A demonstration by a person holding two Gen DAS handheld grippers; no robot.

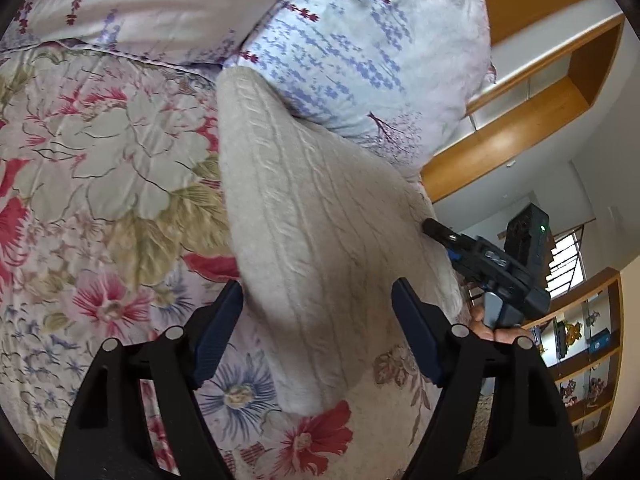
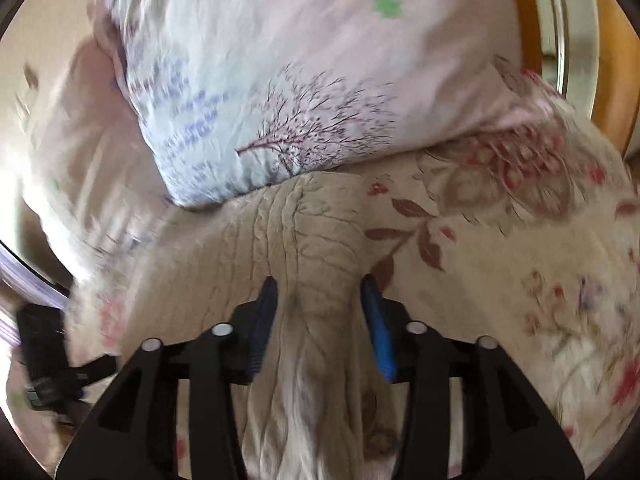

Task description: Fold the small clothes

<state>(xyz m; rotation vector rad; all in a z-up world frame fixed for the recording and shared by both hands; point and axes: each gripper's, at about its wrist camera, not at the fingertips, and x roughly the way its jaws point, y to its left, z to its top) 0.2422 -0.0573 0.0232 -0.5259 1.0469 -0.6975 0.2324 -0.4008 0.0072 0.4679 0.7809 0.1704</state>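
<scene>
a cream cable-knit garment (image 1: 304, 216) lies on the bed, stretched across a floral bedspread (image 1: 100, 160) with big red and pale flowers. its far end runs up against a pillow (image 1: 360, 52) printed with blue sprigs and a small bare tree, and a second, paler pillow (image 1: 132, 4) sits just beside that one.

the left tool (image 1: 318, 300) hangs over the near part of the knit with its two blue-padded fingers (image 1: 218, 332) spread wide apart; the cloth passes between them but neither pad seems to press on it. off to the right in the left wrist view, the right tool (image 1: 434, 229) shows from the side, its black tip at the knit's edge, with a bit of the person's hand (image 1: 490, 326) on its grip below.

from the right wrist view, the right tool (image 2: 318, 312) has a bunched ridge of the garment (image 2: 320, 264) between its blue fingers (image 2: 378, 328). the fabric puckers and gathers into folds there, so the fingers look closed in on it, gripping the knit, though this view is blurred. the bedspread (image 2: 520, 240) spreads out to the right and the tree-print pillow (image 2: 280, 100) sits beyond.

wooden shelving (image 1: 552, 92) stands past the bed.
</scene>
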